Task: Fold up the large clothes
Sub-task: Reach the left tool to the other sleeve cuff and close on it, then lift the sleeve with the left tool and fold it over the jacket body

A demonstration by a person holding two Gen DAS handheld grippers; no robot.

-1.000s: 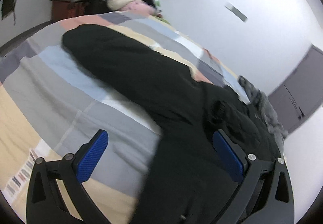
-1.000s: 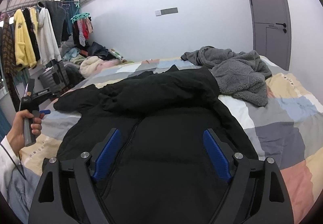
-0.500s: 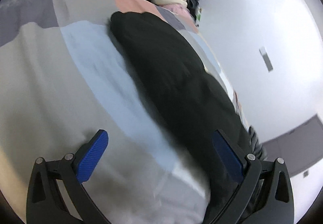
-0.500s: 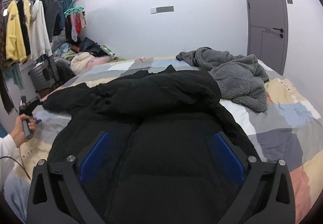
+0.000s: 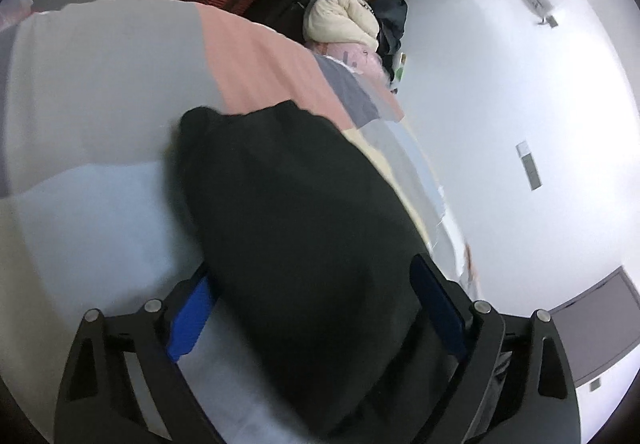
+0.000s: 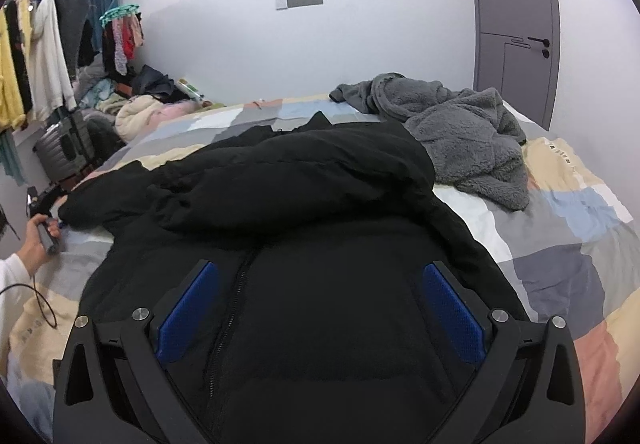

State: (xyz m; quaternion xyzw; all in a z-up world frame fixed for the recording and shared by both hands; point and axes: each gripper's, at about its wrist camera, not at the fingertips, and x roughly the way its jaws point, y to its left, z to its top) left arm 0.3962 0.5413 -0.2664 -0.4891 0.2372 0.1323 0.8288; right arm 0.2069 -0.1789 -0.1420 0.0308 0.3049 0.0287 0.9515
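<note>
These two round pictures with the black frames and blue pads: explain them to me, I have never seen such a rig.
Each picture comes from a camera fixed on hand-held tongs, looking forward along their two fingers. A person holds one in each hand.

The left view shows the left tongs astride a sleeve of a black jacket; they are closing, the sleeve lies between the blue pads, but no grip shows yet.

The right view shows the right tongs open above the jacket's zipped front, holding nothing. At its left edge the person's hand holds the left tongs at the sleeve's end.

The jacket lies on a patchwork bed, with a grey fleece behind it.
</note>
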